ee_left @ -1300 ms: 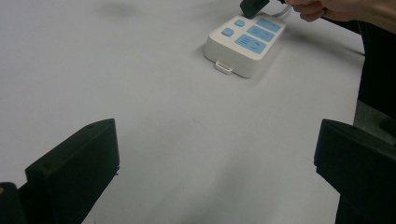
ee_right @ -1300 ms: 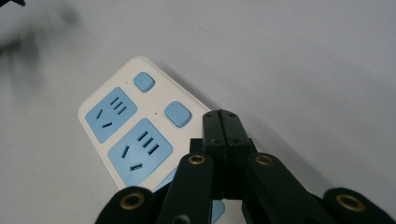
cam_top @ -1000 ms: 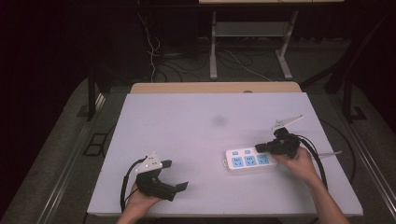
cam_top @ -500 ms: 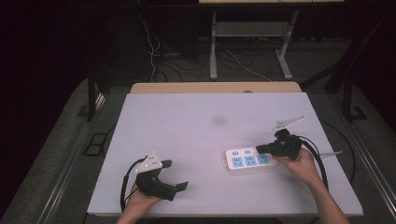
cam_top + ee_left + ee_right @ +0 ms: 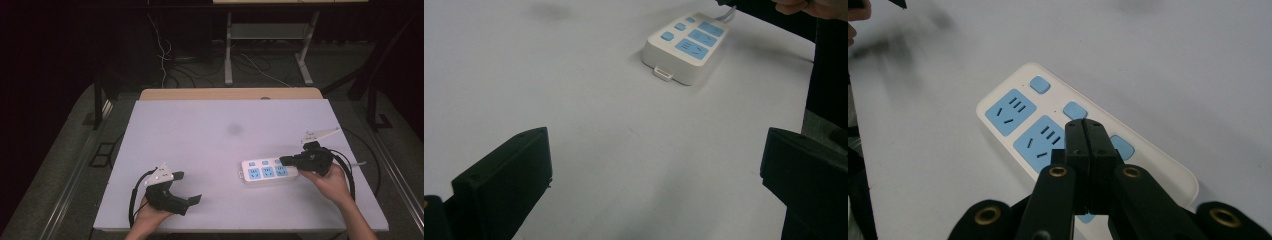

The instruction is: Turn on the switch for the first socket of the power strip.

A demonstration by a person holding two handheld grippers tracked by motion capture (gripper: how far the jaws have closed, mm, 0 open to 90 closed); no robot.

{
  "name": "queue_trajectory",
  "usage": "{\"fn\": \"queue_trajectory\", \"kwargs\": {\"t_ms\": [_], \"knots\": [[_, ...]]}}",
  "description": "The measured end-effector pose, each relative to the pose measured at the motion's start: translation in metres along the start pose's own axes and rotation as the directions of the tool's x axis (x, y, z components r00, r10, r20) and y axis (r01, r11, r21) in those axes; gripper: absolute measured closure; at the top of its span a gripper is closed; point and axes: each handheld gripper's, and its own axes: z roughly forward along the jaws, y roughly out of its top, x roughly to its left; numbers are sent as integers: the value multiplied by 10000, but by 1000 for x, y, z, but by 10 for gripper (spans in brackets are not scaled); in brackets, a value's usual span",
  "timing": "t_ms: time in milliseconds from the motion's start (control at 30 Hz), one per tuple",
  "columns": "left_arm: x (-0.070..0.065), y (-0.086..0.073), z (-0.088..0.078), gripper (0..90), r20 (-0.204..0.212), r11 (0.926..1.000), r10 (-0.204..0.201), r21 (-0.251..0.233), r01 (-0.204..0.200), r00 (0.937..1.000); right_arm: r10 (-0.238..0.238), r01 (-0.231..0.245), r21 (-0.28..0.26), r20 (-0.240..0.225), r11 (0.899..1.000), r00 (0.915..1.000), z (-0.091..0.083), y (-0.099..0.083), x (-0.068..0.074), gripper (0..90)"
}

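A white power strip (image 5: 269, 171) with blue sockets is seen lying flat on the white surface (image 5: 210, 145), at the lower right of the high view. The right gripper (image 5: 286, 160) is held over the strip's right end, its fingers (image 5: 1087, 145) pressed together with nothing between them, above the blue sockets. The left gripper (image 5: 189, 190) is held at the lower left, well apart from the strip, its fingers (image 5: 504, 175) spread wide and empty.

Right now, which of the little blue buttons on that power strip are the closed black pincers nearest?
The middle button on the power strip. The right gripper, jaws shut, has its tip just below it; the other two buttons sit farther off on either side.
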Motion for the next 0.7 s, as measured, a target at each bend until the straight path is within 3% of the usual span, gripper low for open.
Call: {"fn": "queue_trajectory", "kwargs": {"t_ms": [367, 500, 600, 700], "knots": [[0, 0, -1, 0, -40, 10000, -27, -8, 27, 10000, 523, -517, -644, 72, 9966, 9986, -28, -17, 3, 870], [-1, -1, -1, 0, -42, 10000, -71, -48, 71, 10000, 1035, -1020, -978, 105, 9900, 9946, -38, -27, 3, 764], [-1, -1, -2, 0, -37, 10000, -61, -75, 61, 10000, 1172, -1136, -1132, 251, 9871, 9928, -42, -31, 4, 708], [-2, -1, -2, 0, -33, 9999, -89, -95, 89, 10000, 1511, -1447, -1496, 324, 9781, 9880, -48, -37, 8, 579]]}}
